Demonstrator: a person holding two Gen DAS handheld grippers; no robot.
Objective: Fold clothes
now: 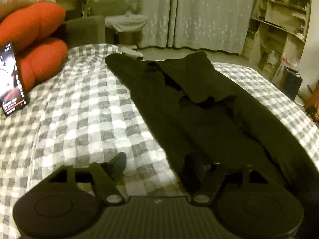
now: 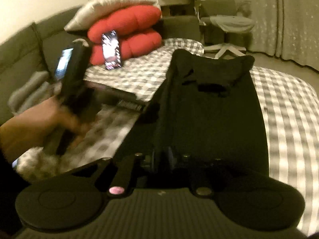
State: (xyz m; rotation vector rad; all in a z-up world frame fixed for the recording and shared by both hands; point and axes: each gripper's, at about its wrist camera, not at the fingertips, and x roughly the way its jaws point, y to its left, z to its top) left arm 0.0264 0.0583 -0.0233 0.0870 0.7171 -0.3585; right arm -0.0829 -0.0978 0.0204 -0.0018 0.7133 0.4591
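A dark garment (image 1: 189,99) (image 2: 209,109) lies lengthwise on a grey-and-white checked bed cover (image 1: 89,109) (image 2: 289,109), its far end folded over with rumpled layers. My left gripper (image 1: 157,163) is open wide at the garment's near left edge, one finger over the checks, the other over dark cloth. In the right wrist view a hand (image 2: 35,127) holds that gripper at the left. My right gripper (image 2: 162,157) sits low over the garment's near end, jaws only narrowly apart. A ridge of dark cloth runs toward them; darkness hides whether the pads press on it.
Two red cushions (image 1: 39,39) (image 2: 127,29) are stacked at the bed's far left under a pale pillow (image 2: 103,10), with a lit phone (image 1: 12,79) (image 2: 111,51) leaning on them. Curtains (image 1: 199,14), cluttered shelves (image 1: 279,29) and a swivel chair (image 2: 225,45) stand beyond the bed.
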